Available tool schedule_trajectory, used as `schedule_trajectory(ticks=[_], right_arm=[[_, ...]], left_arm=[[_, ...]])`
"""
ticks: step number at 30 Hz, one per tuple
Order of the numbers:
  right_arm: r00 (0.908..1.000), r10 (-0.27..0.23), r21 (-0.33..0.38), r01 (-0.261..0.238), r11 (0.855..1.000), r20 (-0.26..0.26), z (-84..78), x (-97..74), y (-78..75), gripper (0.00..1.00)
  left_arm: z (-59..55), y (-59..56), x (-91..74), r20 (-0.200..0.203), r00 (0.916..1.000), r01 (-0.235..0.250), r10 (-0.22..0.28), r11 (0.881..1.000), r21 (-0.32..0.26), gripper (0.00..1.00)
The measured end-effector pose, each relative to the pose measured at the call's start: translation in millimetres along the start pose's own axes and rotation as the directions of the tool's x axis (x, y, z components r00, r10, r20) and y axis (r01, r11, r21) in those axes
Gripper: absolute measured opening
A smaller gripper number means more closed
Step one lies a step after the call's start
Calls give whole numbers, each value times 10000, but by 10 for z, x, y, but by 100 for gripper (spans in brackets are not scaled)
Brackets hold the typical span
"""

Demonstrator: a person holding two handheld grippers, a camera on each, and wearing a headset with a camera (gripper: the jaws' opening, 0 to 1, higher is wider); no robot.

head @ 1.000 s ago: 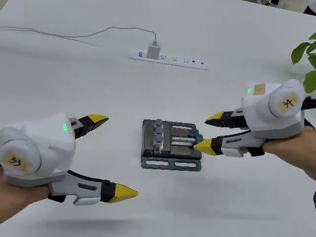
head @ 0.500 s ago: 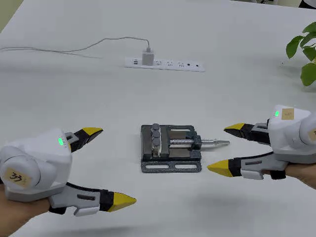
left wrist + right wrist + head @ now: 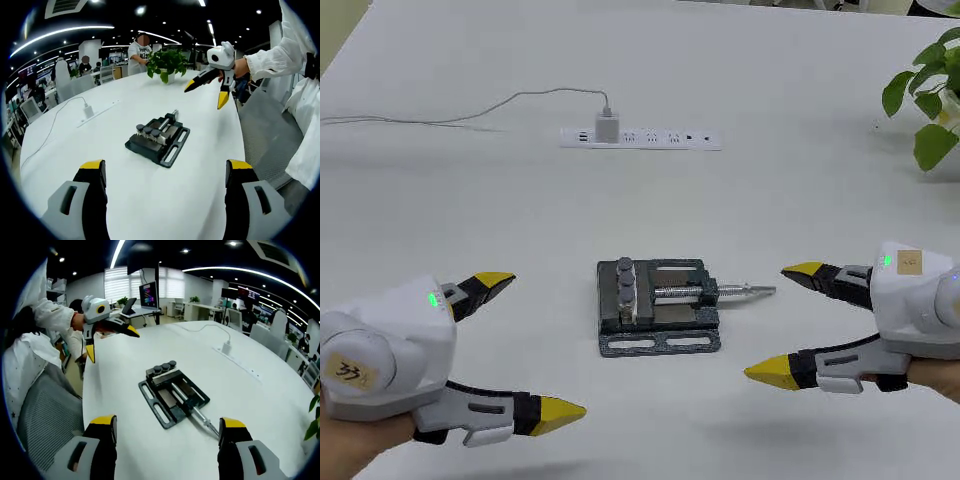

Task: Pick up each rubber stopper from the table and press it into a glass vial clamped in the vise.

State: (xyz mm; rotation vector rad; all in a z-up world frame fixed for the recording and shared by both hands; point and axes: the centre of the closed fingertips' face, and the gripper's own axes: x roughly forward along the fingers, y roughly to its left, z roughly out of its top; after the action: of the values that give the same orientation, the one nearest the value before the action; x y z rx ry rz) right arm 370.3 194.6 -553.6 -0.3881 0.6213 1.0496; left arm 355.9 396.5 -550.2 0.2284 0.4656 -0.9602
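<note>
Grey rubber stoppers [image 3: 625, 279] cap three vials [image 3: 626, 300] clamped in a row running away from me at the left end of the vise [image 3: 660, 344], between my wide-open, empty left gripper [image 3: 540, 344] and right gripper [image 3: 771, 321], nearer the left.

Sticker [image 3: 348, 372] on left tool [image 3: 540, 344]: "33"

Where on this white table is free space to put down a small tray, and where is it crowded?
Free: the wide bare strip between the white power strip and the dark metal vise, and the table in front of the vise. Crowded: either side of the vise, where the open yellow-tipped left tongs and right tongs are held.
</note>
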Motion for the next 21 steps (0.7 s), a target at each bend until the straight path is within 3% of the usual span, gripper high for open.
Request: schedule_trajectory(ticks=[21], right_arm=[[9995,-226,-120,228,9997,210,-45,-121,-49,83]], left_arm=[[31,-102,50,-81,9997,226,-225,9996,192,99]])
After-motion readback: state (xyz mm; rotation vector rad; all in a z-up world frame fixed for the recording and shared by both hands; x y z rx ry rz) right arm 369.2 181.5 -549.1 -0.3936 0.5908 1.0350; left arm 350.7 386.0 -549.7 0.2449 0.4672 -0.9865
